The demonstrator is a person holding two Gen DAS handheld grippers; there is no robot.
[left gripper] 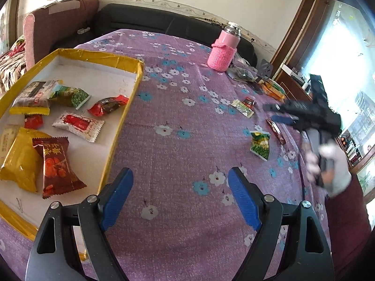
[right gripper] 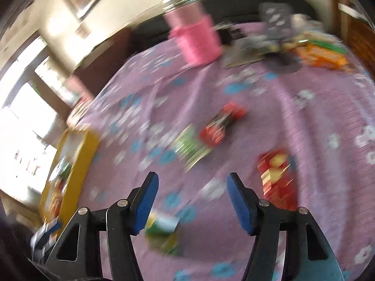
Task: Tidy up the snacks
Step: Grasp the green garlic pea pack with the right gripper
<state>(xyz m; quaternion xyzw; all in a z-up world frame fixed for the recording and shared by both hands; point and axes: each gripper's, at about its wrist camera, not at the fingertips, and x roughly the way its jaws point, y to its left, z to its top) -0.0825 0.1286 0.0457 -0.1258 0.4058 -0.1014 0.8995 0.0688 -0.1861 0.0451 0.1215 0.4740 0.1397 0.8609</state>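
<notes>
A yellow-rimmed tray at the left holds several snack packets, among them a dark red one and a yellow one. My left gripper is open and empty above the purple flowered cloth, beside the tray. Loose packets lie at the right: a green one, a red strip, a pale green one. My right gripper is open and empty; it shows in the left wrist view, blurred. Its own blurred view shows a green packet just below the fingers and a red one.
A pink bottle in a knitted sleeve stands at the back of the table. An orange bag and dark clutter lie at the far right. A black sofa and a red armchair stand behind.
</notes>
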